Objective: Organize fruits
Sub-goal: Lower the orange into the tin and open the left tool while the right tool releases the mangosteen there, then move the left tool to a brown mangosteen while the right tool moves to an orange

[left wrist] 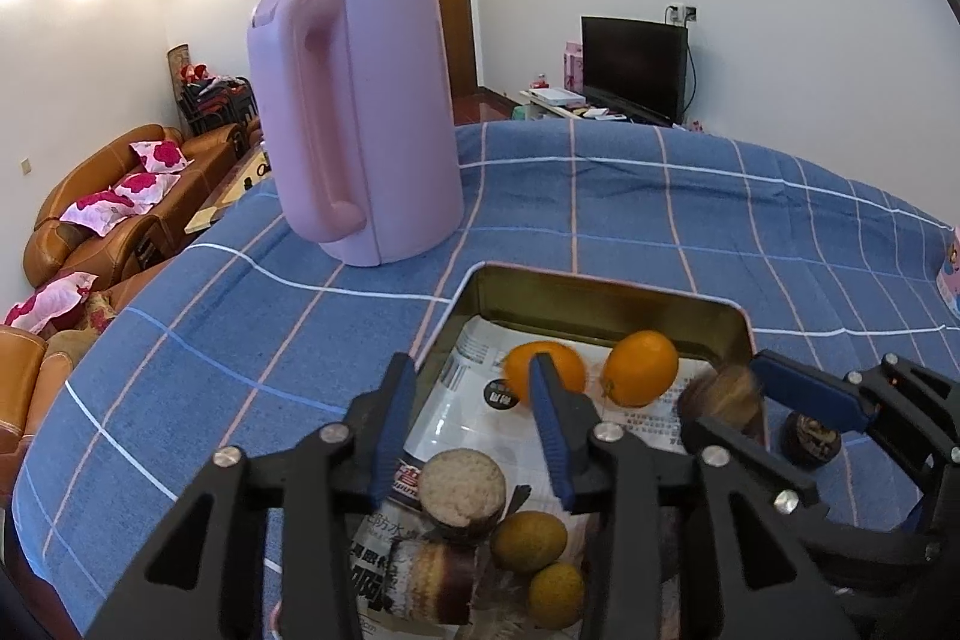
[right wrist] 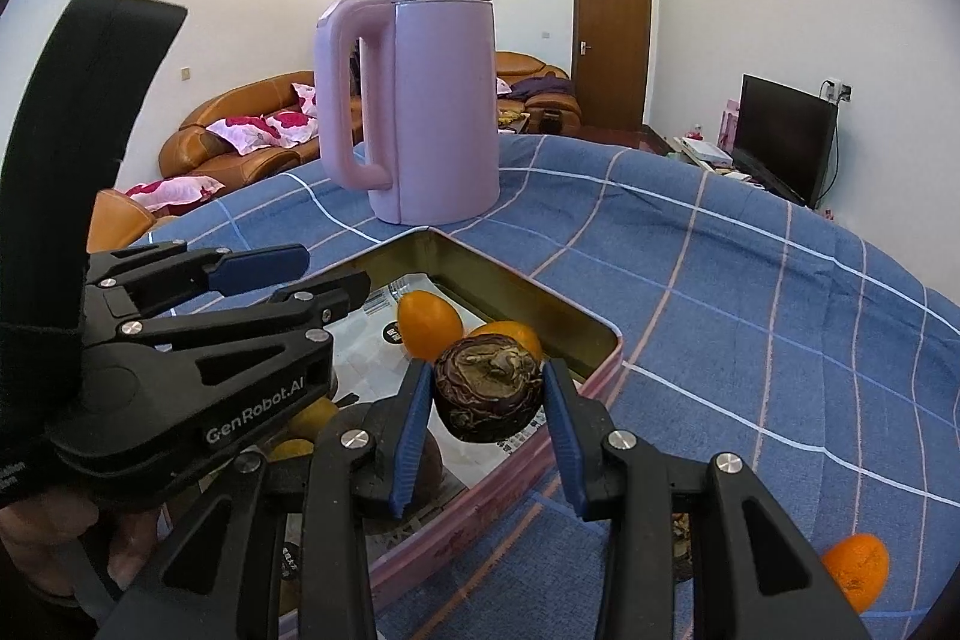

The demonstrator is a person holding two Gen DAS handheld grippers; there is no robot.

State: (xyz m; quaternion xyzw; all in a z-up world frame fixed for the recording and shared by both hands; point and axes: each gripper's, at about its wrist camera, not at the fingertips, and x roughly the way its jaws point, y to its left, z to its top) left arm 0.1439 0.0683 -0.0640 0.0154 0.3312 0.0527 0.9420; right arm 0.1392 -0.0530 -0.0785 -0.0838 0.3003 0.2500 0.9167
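The landmark for all positions is the tin tray (right wrist: 606,340), a shallow rectangular tin lined with printed paper, resting on the blue checked cloth (right wrist: 750,292).

**Step in hand.** Fruit is being moved into the tray. The right gripper (right wrist: 489,400) is clenched on a dark purple-brown fruit (right wrist: 487,388); both blue pads press its sides. The fruit hangs above the tray's near-right rim, just inside the edge, and clear of the lining.

**Left gripper.** The left gripper (left wrist: 474,403) stands released above the tray's near-left part. Nothing sits between its fingers. Directly below lie a cut section of sugarcane (left wrist: 462,484), a second cane piece (left wrist: 438,583) and two yellow-green fruits (left wrist: 529,541).

**Contents already in the tray.** Two oranges (left wrist: 639,367) lie side by side at the far end.

**Outside the tray.** One orange (right wrist: 855,571) lies on the cloth to the right of the tray, well apart from it. In the left wrist view a second dark fruit (left wrist: 811,436) sits on the cloth just beside the right rim. A pink kettle (right wrist: 432,100) stands beyond the far corner.

**Next move, as judged.**
1. Carry the held fruit further inward, to a bare patch of lining between the oranges and the cane.
2. Lower until it rests, then release.
3. Keep the left gripper out of the descent path, since the two tools stand close together.
4. Collect the two fruits left on the cloth.
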